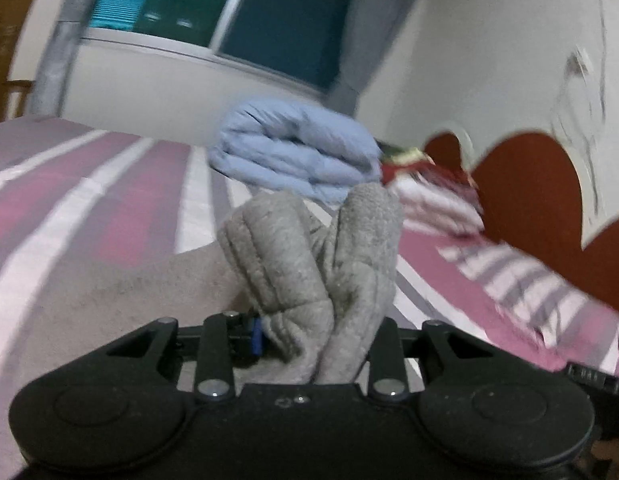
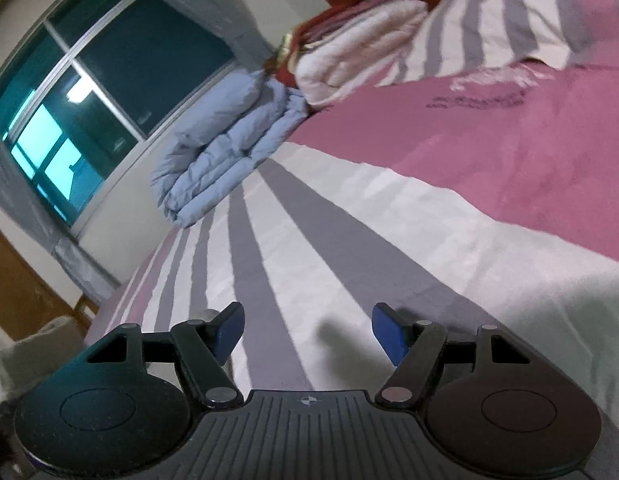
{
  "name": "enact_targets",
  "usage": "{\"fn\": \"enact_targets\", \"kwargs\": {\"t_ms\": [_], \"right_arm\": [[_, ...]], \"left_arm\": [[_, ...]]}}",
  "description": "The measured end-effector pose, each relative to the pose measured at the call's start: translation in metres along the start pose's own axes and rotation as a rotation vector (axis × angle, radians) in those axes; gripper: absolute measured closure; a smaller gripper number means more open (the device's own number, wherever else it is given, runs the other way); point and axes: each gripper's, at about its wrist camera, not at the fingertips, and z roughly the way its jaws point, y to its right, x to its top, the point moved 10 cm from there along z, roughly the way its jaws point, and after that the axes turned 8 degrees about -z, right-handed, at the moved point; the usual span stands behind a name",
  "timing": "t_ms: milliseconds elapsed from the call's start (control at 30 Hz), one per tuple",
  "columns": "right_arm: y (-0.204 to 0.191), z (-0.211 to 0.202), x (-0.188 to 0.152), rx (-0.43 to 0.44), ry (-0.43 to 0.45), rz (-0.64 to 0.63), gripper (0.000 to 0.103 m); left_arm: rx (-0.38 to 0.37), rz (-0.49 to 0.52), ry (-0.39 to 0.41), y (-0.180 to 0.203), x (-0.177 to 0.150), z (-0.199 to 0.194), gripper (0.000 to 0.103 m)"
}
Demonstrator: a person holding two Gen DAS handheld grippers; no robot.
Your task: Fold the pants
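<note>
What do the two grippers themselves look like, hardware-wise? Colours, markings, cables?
Both are matte black with linkage bars on silver pivot pins and two round disc housings at the base. The left gripper shows one blue pad. The right gripper has blue fingertips, a ribbed grey plate and a crosshair mark. No cables or sleeves visible.

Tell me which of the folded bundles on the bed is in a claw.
The grey fleece pants, bunched in the left claw. The blue quilt and white-and-red bundle lie beyond, untouched. The right claw is open, holding nothing.

Striped pink-grey-white bed (image 2: 349,240), folded blue quilt (image 1: 297,152), dark window (image 2: 109,92), white walls (image 1: 489,60).
</note>
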Motion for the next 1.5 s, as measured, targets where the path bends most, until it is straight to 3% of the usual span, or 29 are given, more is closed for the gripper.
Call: {"fn": "enact_targets", "kwargs": {"t_ms": [200, 500, 633, 667, 733, 867, 967, 1033, 1100, 1200, 1267, 1367, 1500], "right_arm": [[0.013, -0.003, -0.002, 0.004, -0.002, 0.055, 0.033], [0.011, -0.002, -0.005, 0.004, -0.005, 0.052, 0.032], [0.011, -0.001, -0.006, -0.002, -0.007, 0.043, 0.031], [0.011, -0.001, -0.006, -0.004, -0.009, 0.039, 0.031], [0.01, 0.0, -0.006, -0.012, -0.011, 0.028, 0.031], [0.008, 0.0, -0.007, -0.03, -0.014, 0.008, 0.031], [0.007, -0.004, -0.006, -0.019, -0.007, 0.012, 0.031], [0.0, -0.012, -0.003, 0.055, 0.01, 0.023, 0.031], [-0.017, -0.019, -0.003, 0.14, 0.019, 0.005, 0.031], [-0.053, -0.019, -0.013, 0.27, -0.023, -0.019, 0.031], [-0.081, -0.017, -0.025, 0.371, -0.068, -0.027, 0.031], [-0.112, -0.007, -0.045, 0.444, -0.154, -0.027, 0.031], [-0.128, 0.013, -0.068, 0.429, -0.247, -0.003, 0.031]], "left_arm": [[0.08, 0.161, -0.047, 0.023, -0.033, 0.029, 0.081], [0.14, 0.407, -0.075, 0.048, -0.065, 0.043, 0.081], [0.15, 0.47, -0.121, 0.057, -0.081, 0.05, 0.068], [0.142, 0.48, -0.125, 0.059, -0.084, 0.05, 0.064], [0.101, 0.475, -0.14, 0.064, -0.089, 0.05, 0.037], [0.008, 0.508, -0.144, 0.083, -0.097, 0.042, 0.03], [-0.026, 0.452, -0.09, 0.08, -0.08, 0.018, 0.038], [-0.02, 0.451, 0.002, 0.071, -0.061, -0.01, 0.03], [0.029, 0.441, 0.079, 0.041, -0.043, -0.043, 0.029], [0.174, 0.383, 0.147, -0.024, -0.023, -0.084, 0.025], [0.263, 0.295, 0.146, -0.074, -0.016, -0.105, 0.023], [0.373, 0.14, 0.121, -0.14, -0.016, -0.125, 0.022], [0.37, 0.019, 0.083, -0.17, -0.033, -0.133, 0.022]]}}
